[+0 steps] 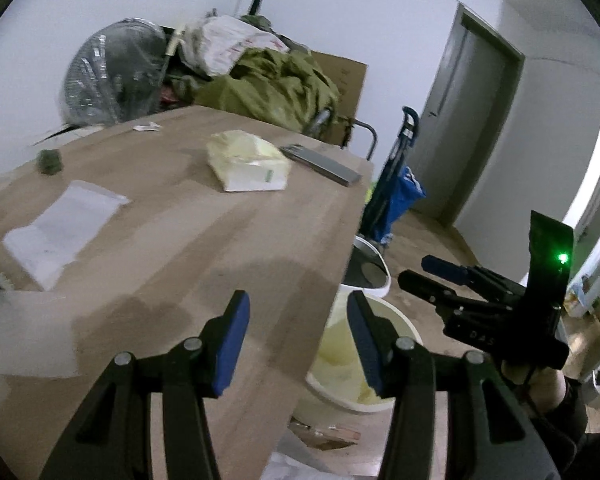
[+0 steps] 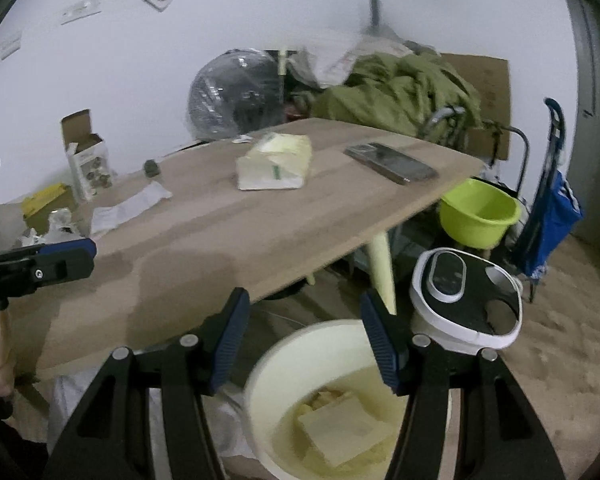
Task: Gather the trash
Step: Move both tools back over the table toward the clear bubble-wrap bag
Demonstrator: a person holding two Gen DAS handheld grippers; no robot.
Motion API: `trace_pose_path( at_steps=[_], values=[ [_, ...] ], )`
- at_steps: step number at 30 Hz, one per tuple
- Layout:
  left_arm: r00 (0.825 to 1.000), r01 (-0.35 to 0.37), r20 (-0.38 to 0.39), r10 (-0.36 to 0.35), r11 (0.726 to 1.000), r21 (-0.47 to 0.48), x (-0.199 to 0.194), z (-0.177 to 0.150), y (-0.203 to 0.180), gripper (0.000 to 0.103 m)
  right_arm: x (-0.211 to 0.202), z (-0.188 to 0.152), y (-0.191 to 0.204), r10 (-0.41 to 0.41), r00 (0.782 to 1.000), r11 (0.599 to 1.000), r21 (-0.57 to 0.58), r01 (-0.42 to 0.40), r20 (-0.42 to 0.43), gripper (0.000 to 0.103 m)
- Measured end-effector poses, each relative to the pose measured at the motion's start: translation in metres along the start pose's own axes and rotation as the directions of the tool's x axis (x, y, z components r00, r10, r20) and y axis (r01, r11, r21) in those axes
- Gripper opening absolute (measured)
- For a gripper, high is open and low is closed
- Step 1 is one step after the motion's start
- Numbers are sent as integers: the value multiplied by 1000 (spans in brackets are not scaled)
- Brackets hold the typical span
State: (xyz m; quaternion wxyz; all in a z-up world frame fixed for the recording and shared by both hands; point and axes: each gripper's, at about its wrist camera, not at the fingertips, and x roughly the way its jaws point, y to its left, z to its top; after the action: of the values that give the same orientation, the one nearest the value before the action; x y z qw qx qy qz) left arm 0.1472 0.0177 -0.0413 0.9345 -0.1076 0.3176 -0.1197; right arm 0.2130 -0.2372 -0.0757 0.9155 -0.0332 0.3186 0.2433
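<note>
Cream bin (image 2: 260,392) stands on the floor beside the table's (image 2: 260,240) near edge, paper inside. Right gripper (image 2: 304,344) hovers above it, spread, empty; left gripper (image 1: 298,344) likewise spread.

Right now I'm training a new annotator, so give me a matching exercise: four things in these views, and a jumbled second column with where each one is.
Things:
1. phone
2. tissue pack
3. white bucket
4. green basin

Places:
A. on the floor below the right claw, paper scraps inside
B. near the table's far corner
C. under the table's far end
D. mid-table, left of the phone

Pairs: 1-B, 2-D, 3-A, 4-C
</note>
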Motion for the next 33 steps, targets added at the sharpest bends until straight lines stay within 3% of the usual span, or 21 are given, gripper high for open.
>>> trace_pose_path(
  at_steps=[17, 33],
  values=[
    [980, -169, 79, 180, 977, -133, -67, -13, 70, 51, 34, 34, 88, 173, 985, 975, -135, -174, -16, 56],
    [923, -334, 97, 372, 901, -278, -135, -39, 135, 51, 65, 50, 170, 319, 945, 914, -238, -328, -80, 56]
  ],
)
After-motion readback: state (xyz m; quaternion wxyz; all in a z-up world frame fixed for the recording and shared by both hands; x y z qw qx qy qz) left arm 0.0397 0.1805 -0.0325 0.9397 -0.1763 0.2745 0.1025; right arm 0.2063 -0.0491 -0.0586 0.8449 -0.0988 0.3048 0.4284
